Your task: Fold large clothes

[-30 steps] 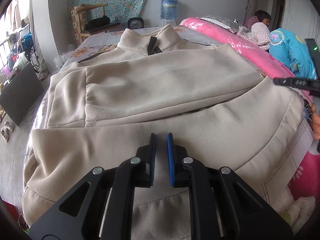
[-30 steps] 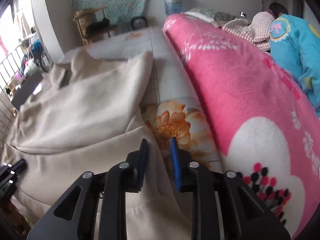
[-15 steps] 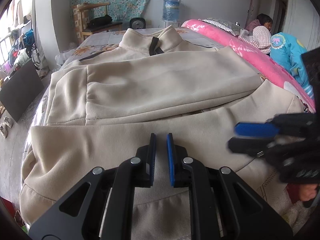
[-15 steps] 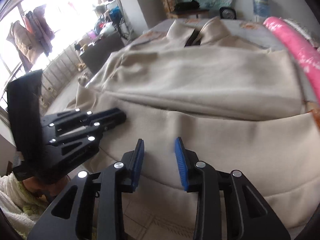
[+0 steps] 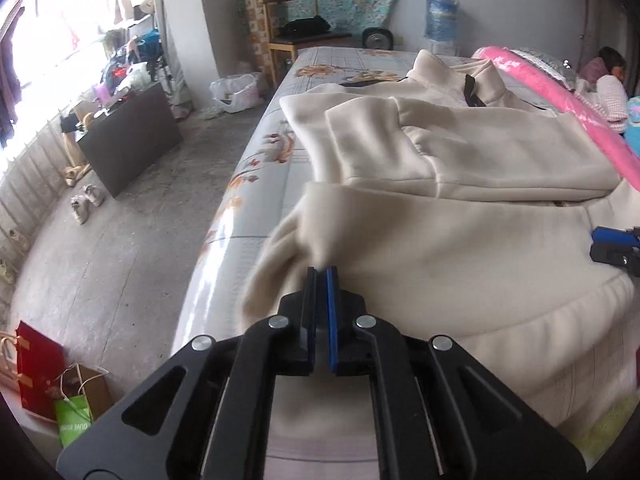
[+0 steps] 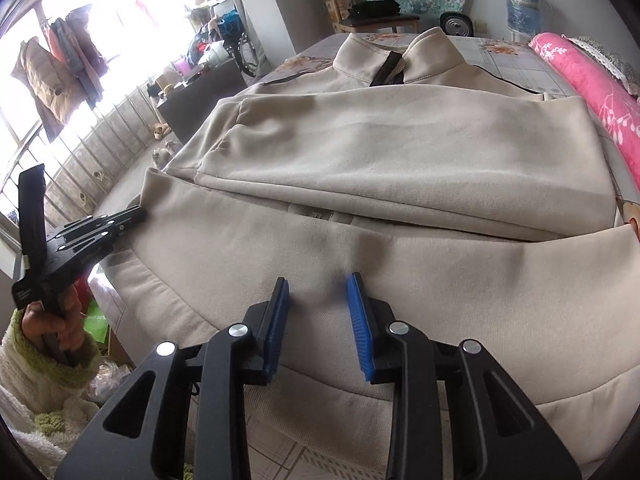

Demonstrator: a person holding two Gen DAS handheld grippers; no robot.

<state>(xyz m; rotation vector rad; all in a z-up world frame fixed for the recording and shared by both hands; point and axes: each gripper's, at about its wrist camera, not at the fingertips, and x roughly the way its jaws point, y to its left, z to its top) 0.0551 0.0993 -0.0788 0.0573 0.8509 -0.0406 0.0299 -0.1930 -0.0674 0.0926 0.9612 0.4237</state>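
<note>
A large beige zip jacket (image 5: 460, 240) lies spread on the bed, collar at the far end, a sleeve folded across its chest (image 6: 400, 152). My left gripper (image 5: 320, 274) is shut at the jacket's near left corner, and the cloth bunches up into its tips. The right wrist view shows that gripper (image 6: 140, 212) at the hem's left edge, held by a hand in a fuzzy sleeve (image 6: 52, 320). My right gripper (image 6: 318, 284) stands open just above the middle of the hem, pads clear of the cloth. Its tips (image 5: 594, 245) show at the right edge of the left wrist view.
A pink blanket (image 6: 592, 76) runs along the bed's right side, with a person (image 5: 608, 68) lying beyond it. The flowered sheet (image 5: 256, 152) is bare left of the jacket. On the floor left of the bed stand a dark cabinet (image 5: 128, 136) and paper bags (image 5: 60, 392).
My left gripper swung left from the hem's middle to its left corner and its jaws closed. My right gripper came from beside the pink blanket to the hem's middle, then held still.
</note>
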